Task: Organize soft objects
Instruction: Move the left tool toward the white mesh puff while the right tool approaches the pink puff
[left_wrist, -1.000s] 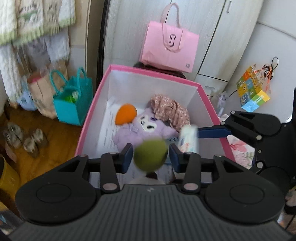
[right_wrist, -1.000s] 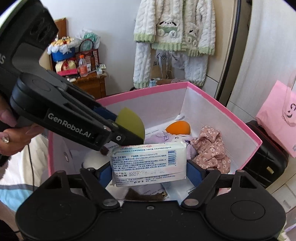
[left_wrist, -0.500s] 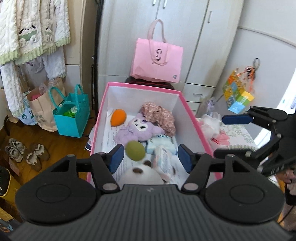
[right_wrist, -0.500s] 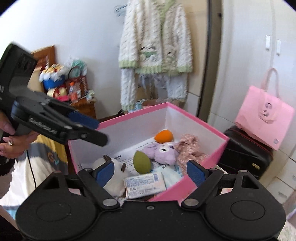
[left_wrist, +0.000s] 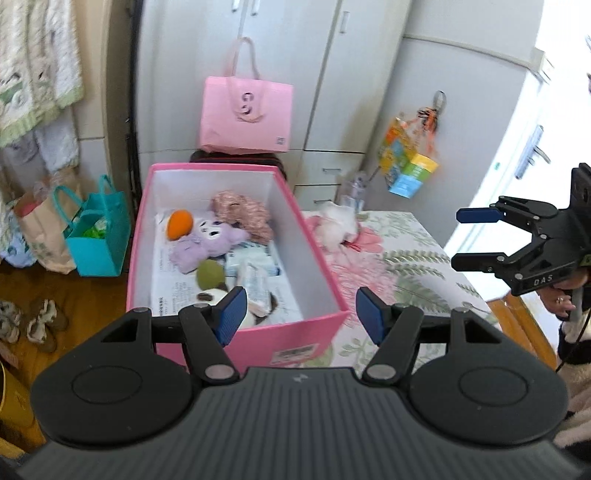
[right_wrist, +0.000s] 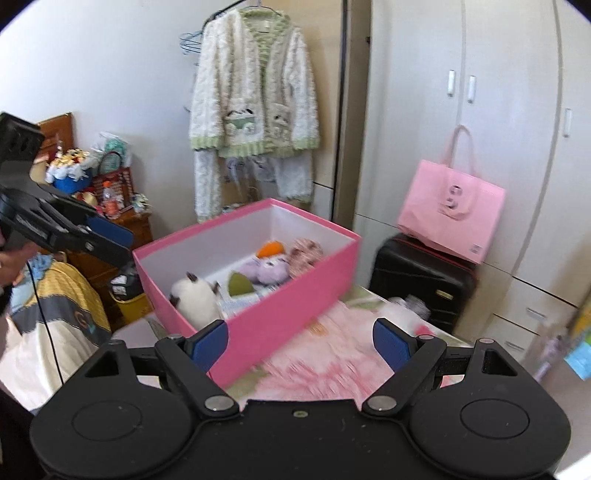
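Observation:
A pink box (left_wrist: 325, 320) (right_wrist: 280, 314) stands on the flowered bedspread. Inside lie a green ball (left_wrist: 209, 273) (right_wrist: 238, 283), an orange ball (left_wrist: 180, 223) (right_wrist: 271, 248), a purple plush (left_wrist: 207, 243) (right_wrist: 266, 268), a floral cloth (left_wrist: 242, 212) (right_wrist: 306, 251), wrapped tissue packs (left_wrist: 255, 273) and a white-and-brown plush (right_wrist: 195, 301). My left gripper (left_wrist: 297, 316) is open and empty, above the box's near end. My right gripper (right_wrist: 301, 345) is open and empty, back from the box's near corner; from the left wrist it shows at the right (left_wrist: 458, 238). The left gripper (right_wrist: 110, 242) also shows at the right wrist view's left edge.
A white fluffy soft thing (left_wrist: 338, 225) (right_wrist: 400, 310) lies on the bedspread (left_wrist: 406, 258) beside the box. A pink tote (left_wrist: 245, 114) (right_wrist: 450, 214) rests on a black suitcase (right_wrist: 417, 280). A teal bag (left_wrist: 98, 236) and shoes (left_wrist: 40, 325) are on the floor. A hand (left_wrist: 559, 295) holds the right gripper.
The green ball left my left gripper and the tissue pack left my right gripper; both now lie in the box. Both grippers opened and pulled up and back from the box.

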